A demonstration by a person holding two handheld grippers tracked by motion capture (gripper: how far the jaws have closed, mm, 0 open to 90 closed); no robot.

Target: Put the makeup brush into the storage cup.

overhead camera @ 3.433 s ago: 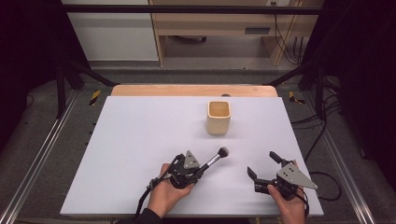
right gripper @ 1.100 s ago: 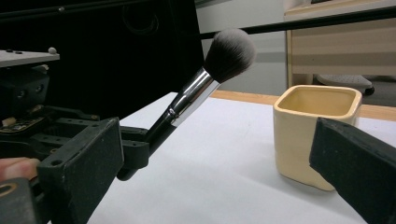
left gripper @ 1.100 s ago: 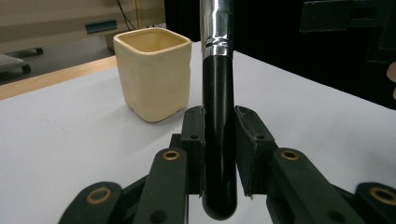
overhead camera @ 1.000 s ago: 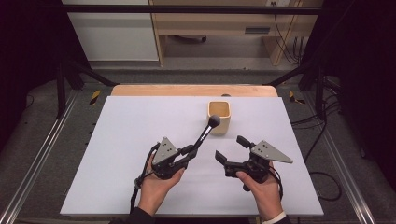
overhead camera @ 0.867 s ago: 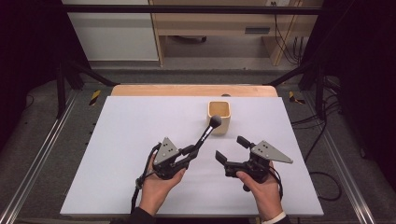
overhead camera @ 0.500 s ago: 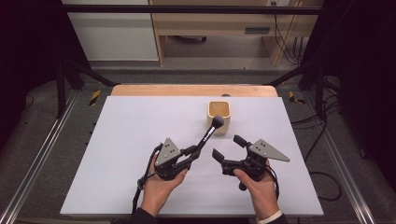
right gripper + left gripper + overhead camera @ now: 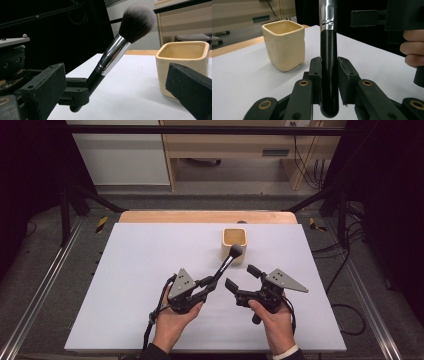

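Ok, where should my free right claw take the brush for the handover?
Probably the silver ferrule, coming from the right claw's own side. The left claw clamps the black handle's butt, and the brush tilts up towards the cup, leaving the ferrule free.

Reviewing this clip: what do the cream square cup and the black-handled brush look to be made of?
The cream square cup looks like glazed ceramic: thick rounded walls and a soft sheen. The black-handled brush has a glossy black handle, plastic or lacquered wood, I cannot tell which; a mirror-bright ferrule, likely metal; and fluffy dark, pale-tipped bristles.
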